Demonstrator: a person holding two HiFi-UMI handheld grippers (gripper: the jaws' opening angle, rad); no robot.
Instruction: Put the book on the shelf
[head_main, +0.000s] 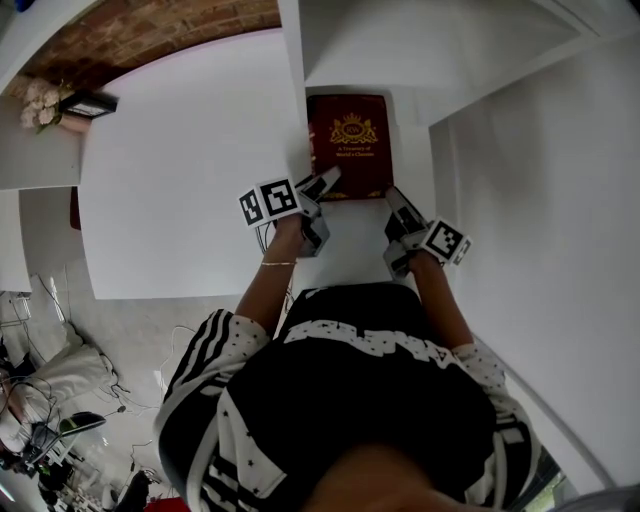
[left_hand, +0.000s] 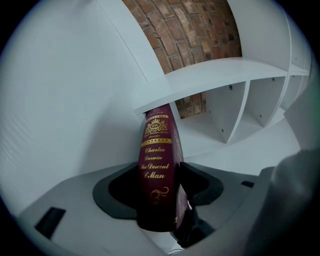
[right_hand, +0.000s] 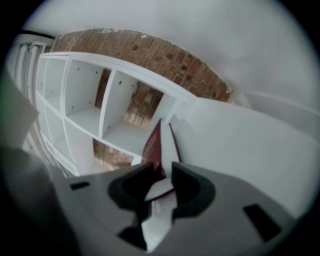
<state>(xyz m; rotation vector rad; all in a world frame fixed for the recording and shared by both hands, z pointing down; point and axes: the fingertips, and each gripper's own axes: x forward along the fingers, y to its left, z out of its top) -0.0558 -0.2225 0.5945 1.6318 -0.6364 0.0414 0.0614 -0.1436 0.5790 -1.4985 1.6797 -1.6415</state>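
Maroon gold-lettered hardcover book (head_main: 348, 145) lies flat on white tabletop (head_main: 180, 180); left tool (head_main: 323, 184) clamps its spine, right tool (head_main: 396, 198) pinches its near corner.

A dark red hardcover book (head_main: 348, 145) with a gold crest on its cover faces up over the white table (head_main: 180, 170), its far edge at the foot of the white shelf (head_main: 400, 50). The left gripper (head_main: 325, 183) has its fingers at the book's near left corner, and the right gripper (head_main: 396, 200) meets the near right corner. Each carries a cube with square markers. The person's bare forearms reach forward from black-and-white patterned sleeves, with a thin bracelet (head_main: 278, 263) on the left wrist. A brick wall (head_main: 150, 35) and pale flowers (head_main: 40, 105) show at upper left.
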